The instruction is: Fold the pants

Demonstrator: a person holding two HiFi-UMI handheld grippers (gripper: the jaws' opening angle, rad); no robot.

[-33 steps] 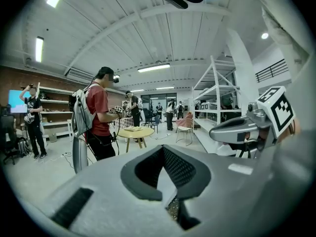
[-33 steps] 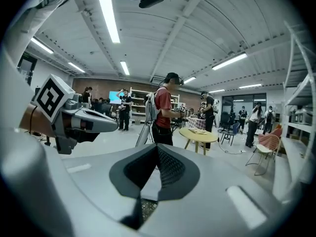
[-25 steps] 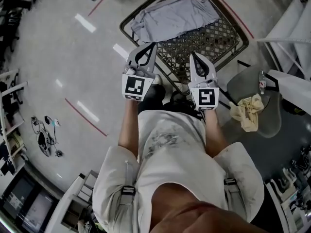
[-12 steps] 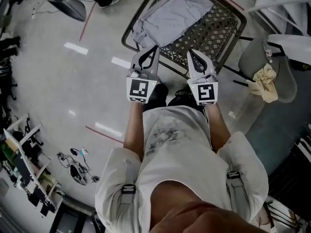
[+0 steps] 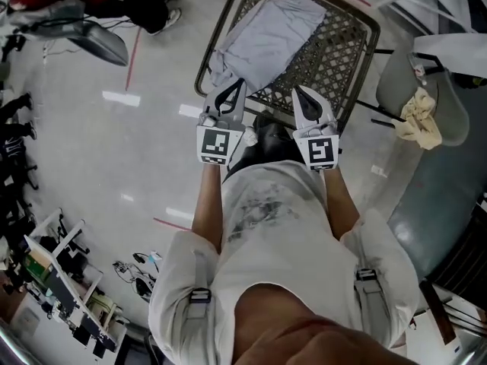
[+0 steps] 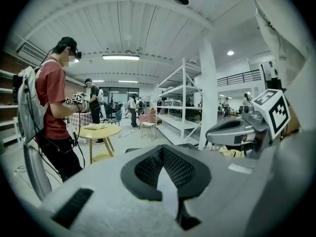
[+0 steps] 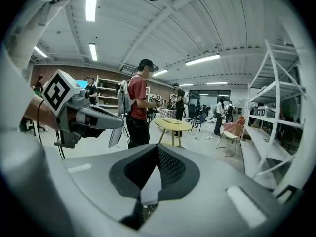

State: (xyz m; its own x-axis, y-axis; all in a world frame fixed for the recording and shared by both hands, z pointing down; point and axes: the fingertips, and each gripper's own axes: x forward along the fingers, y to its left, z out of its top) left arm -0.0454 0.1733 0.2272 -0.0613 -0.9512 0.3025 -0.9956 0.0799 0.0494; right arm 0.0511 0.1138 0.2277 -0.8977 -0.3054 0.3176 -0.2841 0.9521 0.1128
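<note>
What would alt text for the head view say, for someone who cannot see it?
Seen from above, a person in a white shirt holds the left gripper and right gripper, both shut and empty, by the near edge of a dark metal mesh table bearing crumpled light-grey pants.

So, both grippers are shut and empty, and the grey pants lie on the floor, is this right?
Not the floor: the head view shows the grey pants on the black mesh table. The left gripper and right gripper are shut and empty.
</note>
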